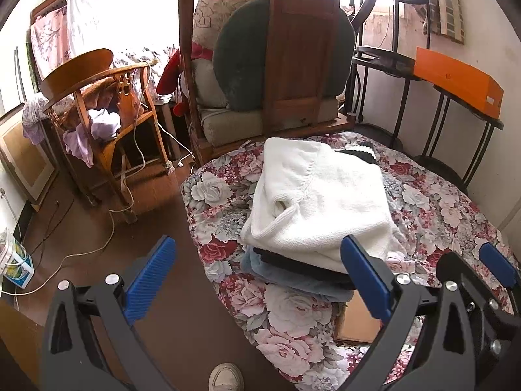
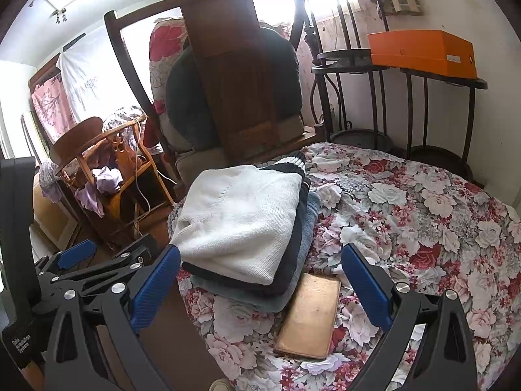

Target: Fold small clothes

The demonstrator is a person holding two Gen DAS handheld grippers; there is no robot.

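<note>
A folded white knit sweater (image 1: 320,195) lies on top of a stack, over a dark garment (image 1: 302,265) and a grey-blue one (image 1: 293,278), on the flower-print cloth (image 1: 293,322). The stack shows in the right wrist view too, with the white sweater (image 2: 241,218) on top. A black-and-white striped cuff (image 2: 286,163) pokes out at the far side. My left gripper (image 1: 257,280) is open and empty, just short of the stack's near edge. My right gripper (image 2: 260,288) is open and empty, also in front of the stack. The right gripper shows in the left wrist view (image 1: 498,265) at the right.
A tan flat pad (image 2: 309,319) lies on the cloth by the stack. A wooden chair with cushions (image 1: 293,65) stands behind. A wooden rack (image 1: 107,123) with lilac clothes is at left. Black metal stands hold an orange box (image 2: 423,52). Cables run over the brown floor (image 1: 97,244).
</note>
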